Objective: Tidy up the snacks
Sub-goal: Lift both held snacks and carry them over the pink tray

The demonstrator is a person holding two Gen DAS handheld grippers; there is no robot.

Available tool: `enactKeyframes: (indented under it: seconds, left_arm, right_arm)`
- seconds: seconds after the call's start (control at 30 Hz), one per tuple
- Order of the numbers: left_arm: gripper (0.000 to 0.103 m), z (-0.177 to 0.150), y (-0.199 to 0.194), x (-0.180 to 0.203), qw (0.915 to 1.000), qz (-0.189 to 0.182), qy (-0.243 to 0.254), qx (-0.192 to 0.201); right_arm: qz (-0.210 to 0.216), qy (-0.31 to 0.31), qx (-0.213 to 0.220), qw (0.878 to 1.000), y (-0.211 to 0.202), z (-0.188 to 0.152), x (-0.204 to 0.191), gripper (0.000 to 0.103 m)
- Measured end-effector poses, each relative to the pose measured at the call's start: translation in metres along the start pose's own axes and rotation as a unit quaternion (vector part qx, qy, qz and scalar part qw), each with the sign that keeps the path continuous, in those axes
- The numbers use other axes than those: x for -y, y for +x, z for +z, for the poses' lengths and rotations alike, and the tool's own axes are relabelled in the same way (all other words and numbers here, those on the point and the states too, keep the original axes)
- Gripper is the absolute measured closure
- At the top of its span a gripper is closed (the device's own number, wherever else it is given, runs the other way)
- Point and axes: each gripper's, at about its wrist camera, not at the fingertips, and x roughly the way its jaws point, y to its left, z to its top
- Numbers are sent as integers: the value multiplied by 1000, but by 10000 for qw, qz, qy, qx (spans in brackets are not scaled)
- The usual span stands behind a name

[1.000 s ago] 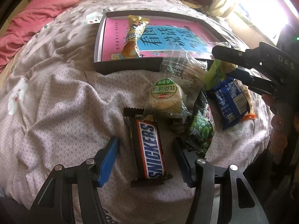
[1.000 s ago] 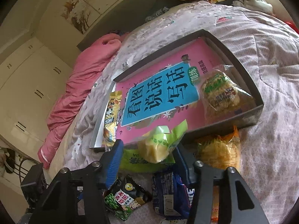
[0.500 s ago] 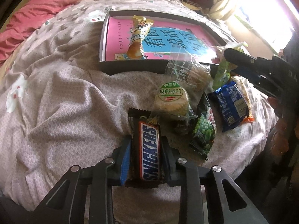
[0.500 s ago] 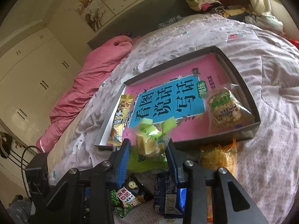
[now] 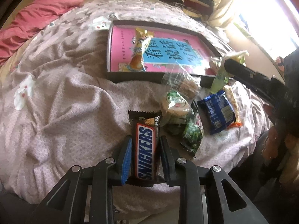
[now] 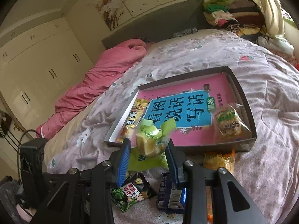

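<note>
Left gripper (image 5: pixel 144 155): jaws clamped on brown Snickers chocolate bar (image 5: pixel 145 149), near the bed's (image 5: pixel 61 100) front edge. Right gripper (image 6: pixel 147 154): jaws clamped on green-wrapped yellow cake (image 6: pixel 149 140), just before the dark shallow cardboard tray (image 6: pixel 243 147). Tray holds two packets; several loose packets (image 5: pixel 217 110) left. Far labels unreadable.

A brown Snickers bar in its glossy wrapper (image 5: pixel 145 149) lies lengthwise, clamped between blue pads, above a pale patterned quilt. A green-and-clear plastic packet holding a yellow cake (image 6: pixel 151 141) is likewise pinched and lifted just before a shallow dark tray lined with a pink-and-blue book cover (image 6: pixel 241 93). Inside the tray lie a long yellow wrapped snack (image 6: pixel 133 114) at one end and a clear round cracker pack (image 6: pixel 229 123) at the other. Loose beside it: a green pea packet (image 5: pixel 192 136), a blue packet (image 5: pixel 218 110), and clear biscuit packs (image 5: pixel 175 102).
</note>
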Motion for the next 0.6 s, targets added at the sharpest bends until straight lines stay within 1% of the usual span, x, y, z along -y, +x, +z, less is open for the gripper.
enactKeyframes:
  seconds: [0.2,0.6]
  left_arm:
    - [74,5,-13,-9,9997,83,-164,185]
    - [74,20,-31,-13,9980,58,-306,545]
  right_arm:
    - [20,-112,93,9999,-4,2,-5,65]
    - [17,-161,424,9990,-21,12,-4,65]
